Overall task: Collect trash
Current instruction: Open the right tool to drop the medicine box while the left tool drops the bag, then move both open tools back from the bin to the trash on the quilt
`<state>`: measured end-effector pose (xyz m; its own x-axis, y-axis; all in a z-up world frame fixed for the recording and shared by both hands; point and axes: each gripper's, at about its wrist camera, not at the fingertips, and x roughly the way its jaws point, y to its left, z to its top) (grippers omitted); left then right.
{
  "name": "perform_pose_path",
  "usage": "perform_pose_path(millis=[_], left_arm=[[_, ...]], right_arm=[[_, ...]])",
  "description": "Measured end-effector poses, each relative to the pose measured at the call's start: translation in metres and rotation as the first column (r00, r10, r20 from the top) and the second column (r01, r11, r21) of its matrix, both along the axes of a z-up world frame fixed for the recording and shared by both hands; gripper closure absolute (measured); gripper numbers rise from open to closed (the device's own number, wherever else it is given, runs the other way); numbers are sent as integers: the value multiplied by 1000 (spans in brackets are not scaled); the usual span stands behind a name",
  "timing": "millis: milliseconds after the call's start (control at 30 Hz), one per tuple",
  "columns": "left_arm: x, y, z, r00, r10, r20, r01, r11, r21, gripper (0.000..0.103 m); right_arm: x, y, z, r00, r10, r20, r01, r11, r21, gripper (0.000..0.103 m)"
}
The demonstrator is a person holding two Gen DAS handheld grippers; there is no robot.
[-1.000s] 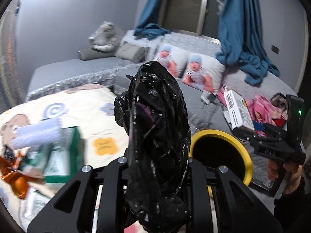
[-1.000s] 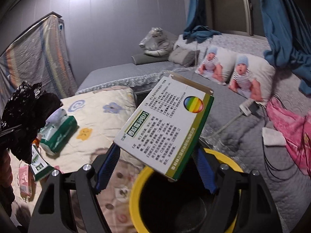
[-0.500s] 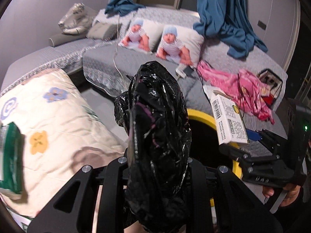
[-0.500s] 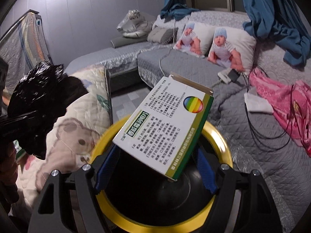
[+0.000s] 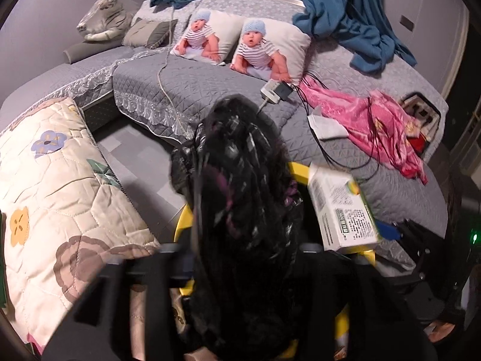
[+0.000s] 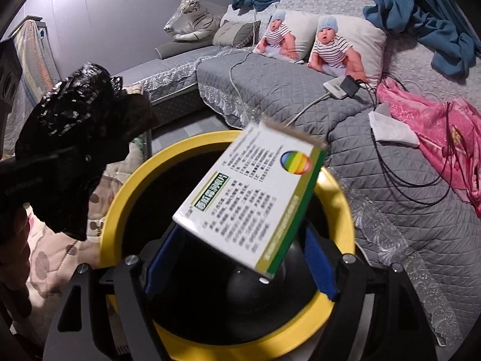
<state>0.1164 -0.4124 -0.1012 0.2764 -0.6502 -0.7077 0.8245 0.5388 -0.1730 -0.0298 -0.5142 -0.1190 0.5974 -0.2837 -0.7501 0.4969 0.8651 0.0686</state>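
As both hands have come down over the yellow bin [image 6: 231,341], the left gripper [image 5: 237,273] is opening around the crumpled black bag [image 5: 240,210], which slumps between its parting fingers at the rim. The right gripper [image 6: 240,258] is also opening; its white-and-green box [image 6: 252,201] tips loose above the bin's mouth. Both drops look imminent.

The box [image 6: 252,201] is showing dense printed text, a green-framed title panel and a rainbow-coloured round logo on its white face; the characters are too blurred to be read. No other text is showing legibly.
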Motion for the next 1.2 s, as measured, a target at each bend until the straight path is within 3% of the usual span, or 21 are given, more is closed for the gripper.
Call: perform_pose_path(millis=[33, 233, 467, 800, 1000, 1200], left_arm=[[0, 1, 1, 1000, 11, 6, -11, 1000, -4, 35], [9, 20, 5, 997, 68, -22, -69, 996, -51, 12], [19, 56, 22, 990, 137, -36, -140, 984, -112, 10], [21, 160, 72, 971, 236, 34, -223, 950, -219, 9], [18, 239, 90, 936, 334, 106, -305, 926, -223, 9], [3, 321, 89, 875, 460, 149, -435, 884, -172, 8]], right_arm=[[-2, -2, 1, 1000, -17, 0, 17, 1000, -8, 24], [-12, -14, 7, 998, -69, 16, 69, 997, -23, 19], [-14, -3, 23, 996, -52, 74, 55, 998, -31, 18], [7, 54, 58, 971, 149, 184, -129, 985, -116, 18], [30, 98, 73, 927, 299, 225, -268, 950, -158, 17], [56, 149, 79, 847, 465, 258, -430, 884, -182, 13]])
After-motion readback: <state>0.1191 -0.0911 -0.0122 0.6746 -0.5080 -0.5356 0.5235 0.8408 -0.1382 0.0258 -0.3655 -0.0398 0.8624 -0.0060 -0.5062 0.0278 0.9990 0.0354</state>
